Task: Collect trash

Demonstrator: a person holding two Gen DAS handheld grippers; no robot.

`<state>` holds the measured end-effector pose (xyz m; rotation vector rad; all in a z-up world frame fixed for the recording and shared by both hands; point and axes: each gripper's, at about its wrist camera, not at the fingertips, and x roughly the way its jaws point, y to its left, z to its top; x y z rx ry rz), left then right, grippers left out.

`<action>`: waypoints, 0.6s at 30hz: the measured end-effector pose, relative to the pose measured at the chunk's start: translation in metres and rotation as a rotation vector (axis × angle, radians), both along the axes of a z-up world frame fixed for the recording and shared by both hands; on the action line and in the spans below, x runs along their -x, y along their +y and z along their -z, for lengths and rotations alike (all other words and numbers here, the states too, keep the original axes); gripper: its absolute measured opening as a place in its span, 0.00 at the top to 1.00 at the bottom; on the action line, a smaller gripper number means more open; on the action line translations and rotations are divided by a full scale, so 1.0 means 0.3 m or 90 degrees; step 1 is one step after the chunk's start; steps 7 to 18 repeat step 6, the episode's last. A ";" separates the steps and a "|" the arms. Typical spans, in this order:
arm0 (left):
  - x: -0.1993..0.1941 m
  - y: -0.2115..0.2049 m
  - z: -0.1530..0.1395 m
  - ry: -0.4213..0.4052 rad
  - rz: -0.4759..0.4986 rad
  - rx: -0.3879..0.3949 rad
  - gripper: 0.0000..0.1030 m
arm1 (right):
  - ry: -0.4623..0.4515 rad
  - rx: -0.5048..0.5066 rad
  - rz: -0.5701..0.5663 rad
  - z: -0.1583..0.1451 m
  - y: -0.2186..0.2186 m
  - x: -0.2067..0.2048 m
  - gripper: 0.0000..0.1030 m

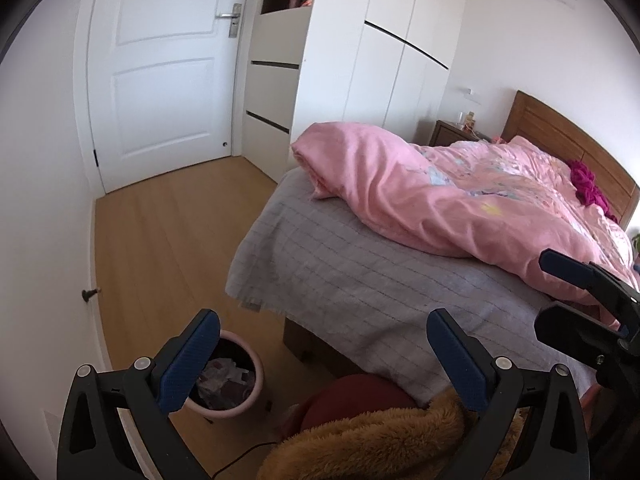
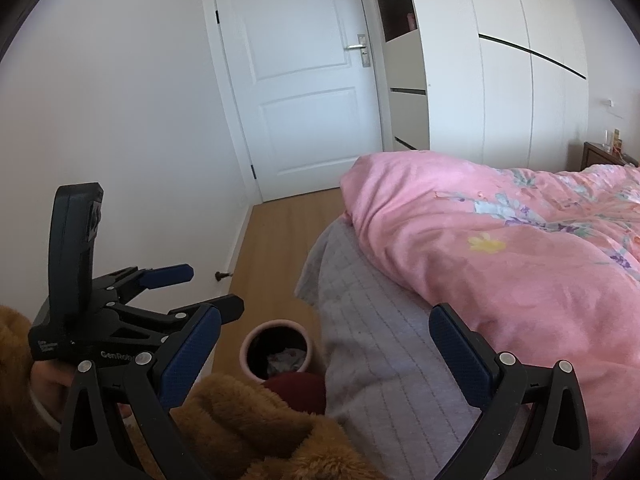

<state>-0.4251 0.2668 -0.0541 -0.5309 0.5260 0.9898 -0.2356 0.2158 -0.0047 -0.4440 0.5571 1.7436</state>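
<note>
Both the left gripper (image 1: 320, 354) and right gripper (image 2: 324, 350) are released and empty above the pink trash bin (image 1: 228, 376) beside the bed (image 1: 360, 280).

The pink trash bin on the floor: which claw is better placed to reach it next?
Probably the left claw: the pink trash bin sits right beside its left finger. The right claw is open too, over the bed edge.

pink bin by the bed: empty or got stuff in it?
Not empty. The pink bin stands upright on the floor, with crumpled paper and wrappers visible inside against its dark liner in both wrist views.
</note>
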 end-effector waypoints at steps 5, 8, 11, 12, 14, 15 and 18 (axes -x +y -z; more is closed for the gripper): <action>0.005 -0.009 0.000 0.015 -0.014 -0.010 0.00 | 0.001 0.002 0.000 0.002 0.004 0.001 0.00; 0.005 -0.010 -0.001 0.019 -0.014 -0.011 0.00 | 0.002 0.002 0.000 0.002 0.005 0.000 0.00; 0.005 -0.010 -0.001 0.019 -0.014 -0.011 0.00 | 0.002 0.002 0.000 0.002 0.005 0.000 0.00; 0.005 -0.010 -0.001 0.019 -0.014 -0.011 0.00 | 0.002 0.002 0.000 0.002 0.005 0.000 0.00; 0.005 -0.010 -0.001 0.019 -0.014 -0.011 0.00 | 0.002 0.002 0.000 0.002 0.005 0.000 0.00; 0.005 -0.010 -0.001 0.019 -0.014 -0.011 0.00 | 0.002 0.002 0.000 0.002 0.005 0.000 0.00; 0.005 -0.010 -0.001 0.019 -0.014 -0.011 0.00 | 0.002 0.002 0.000 0.002 0.005 0.000 0.00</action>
